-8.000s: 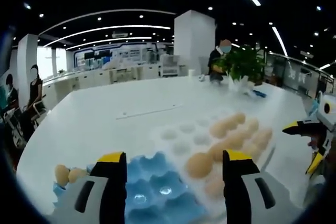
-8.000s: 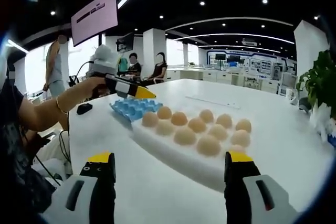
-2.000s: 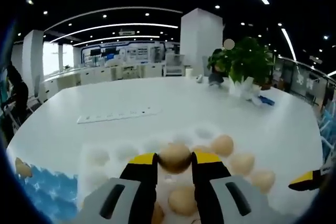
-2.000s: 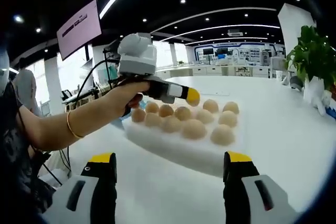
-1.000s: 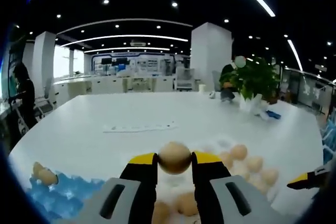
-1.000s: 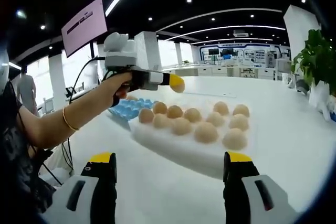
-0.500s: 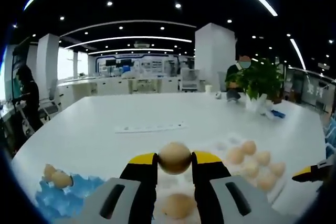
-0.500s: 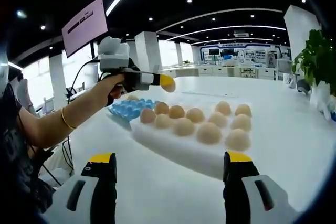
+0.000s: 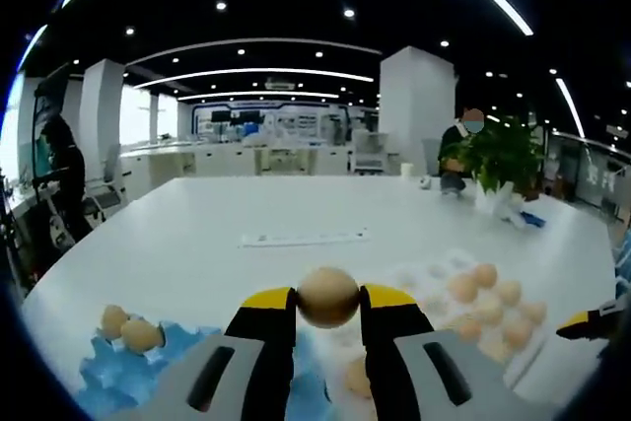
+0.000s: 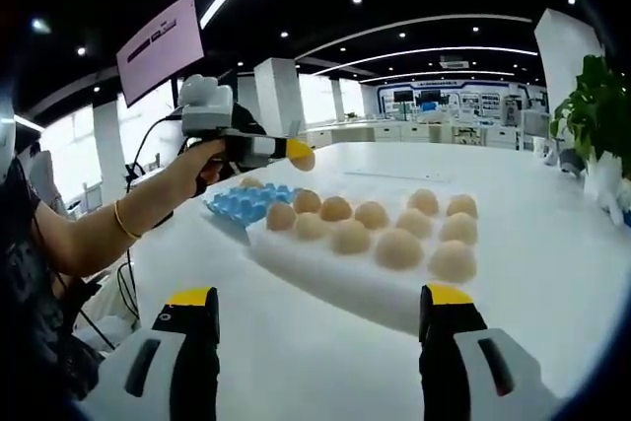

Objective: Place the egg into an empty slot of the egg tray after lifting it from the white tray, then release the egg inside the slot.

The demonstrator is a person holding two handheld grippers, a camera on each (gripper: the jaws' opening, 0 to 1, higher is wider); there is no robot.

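- The left gripper point(image 9: 328, 299) pinches a brown egg point(image 9: 328, 296) between its yellow tips, up in the air.
- Below it, left, is the blue egg tray point(image 9: 128, 374); the white tray point(image 9: 434, 278) is right.
- The right gripper point(image 10: 321, 315) is wide open, holding nothing.
- No writing can be read.

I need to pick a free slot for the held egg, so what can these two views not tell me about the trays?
- Blue egg tray, left gripper view: its near slots sit behind the left claw and the egg.
- Blue egg tray, right gripper view: small, far, partly behind the white tray; free slots cannot be counted.
- White tray, left gripper view: near part hidden by the claw; pale empty dimples blur together.
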